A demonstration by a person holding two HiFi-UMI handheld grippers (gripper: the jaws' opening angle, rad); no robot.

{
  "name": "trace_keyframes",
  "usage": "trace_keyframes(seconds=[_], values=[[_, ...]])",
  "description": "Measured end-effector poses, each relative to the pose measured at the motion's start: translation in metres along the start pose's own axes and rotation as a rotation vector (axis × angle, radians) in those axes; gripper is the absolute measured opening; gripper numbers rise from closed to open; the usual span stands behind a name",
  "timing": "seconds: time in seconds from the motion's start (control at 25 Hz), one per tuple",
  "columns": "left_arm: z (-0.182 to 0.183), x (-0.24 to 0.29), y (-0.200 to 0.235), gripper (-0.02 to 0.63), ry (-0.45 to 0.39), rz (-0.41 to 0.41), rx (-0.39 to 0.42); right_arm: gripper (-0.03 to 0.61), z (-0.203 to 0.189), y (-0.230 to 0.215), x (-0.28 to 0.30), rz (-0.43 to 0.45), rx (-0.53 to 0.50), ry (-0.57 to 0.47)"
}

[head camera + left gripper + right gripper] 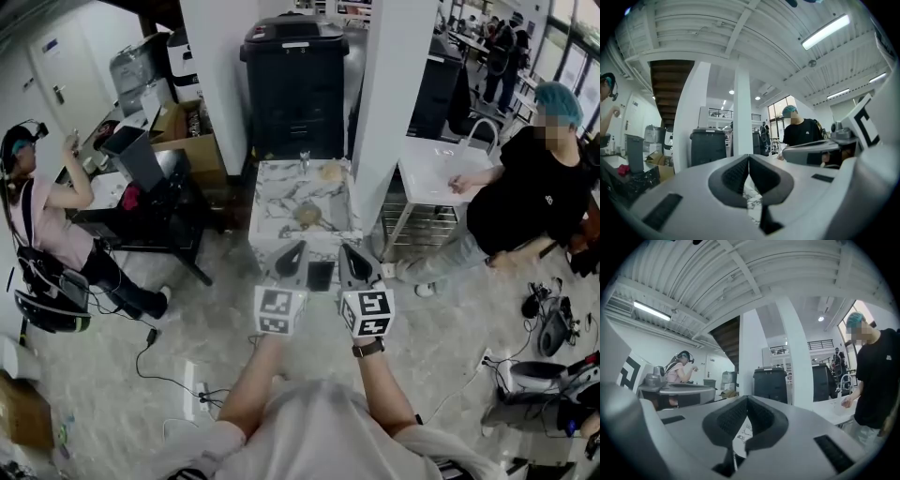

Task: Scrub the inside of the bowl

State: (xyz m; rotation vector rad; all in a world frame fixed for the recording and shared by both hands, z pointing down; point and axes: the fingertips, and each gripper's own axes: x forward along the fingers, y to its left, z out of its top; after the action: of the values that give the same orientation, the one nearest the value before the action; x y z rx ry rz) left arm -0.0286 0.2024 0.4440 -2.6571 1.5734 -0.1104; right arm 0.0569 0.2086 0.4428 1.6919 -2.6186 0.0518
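Left tongs [749, 157], right tongs [746, 398] closed — distant bowl [308, 216], perhaps, indistinct

Left tool [298, 249]: held out ahead of the torso and pointing away from the body. Its jaws are closed, the ribbed pads meet at the tips, and nothing is between them.
Right tool [346, 251]: just beside the left one at about the same level, not touching it. Its jaws are also closed on nothing.
Aim: the two tips lean slightly toward each other.
Left marker cube [279, 311]: sits at the rear of the left tool, with its top face turned up toward the head camera.
Right marker cube [367, 314]: sits the same way on the right tool.
Left forearm [251, 375]: bare, reaching forward from the lower middle.
Right forearm [382, 382]: bare, running roughly parallel to the left.
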Motion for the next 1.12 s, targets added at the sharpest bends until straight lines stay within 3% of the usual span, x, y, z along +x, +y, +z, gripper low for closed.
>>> trace_keyframes(seconds=[0.24, 0.64, 1.12], values=[[-0.004, 0.003, -0.017, 0.014, -0.032, 0.033, -0.052, 0.009, -0.01, -0.021, -0.012, -0.011, 0.022, 0.013], [-0.032, 0.004, -0.024, 0.014, 0.029, 0.046, -0.055, 0.009, -0.026, -0.034, -0.014, -0.009, 0.043, 0.022], [-0.058, 0.07, 0.005, 0.014, 0.067, 0.005, -0.08, 0.009, -0.046, -0.063, 0.048, -0.04, 0.041, 0.068]])
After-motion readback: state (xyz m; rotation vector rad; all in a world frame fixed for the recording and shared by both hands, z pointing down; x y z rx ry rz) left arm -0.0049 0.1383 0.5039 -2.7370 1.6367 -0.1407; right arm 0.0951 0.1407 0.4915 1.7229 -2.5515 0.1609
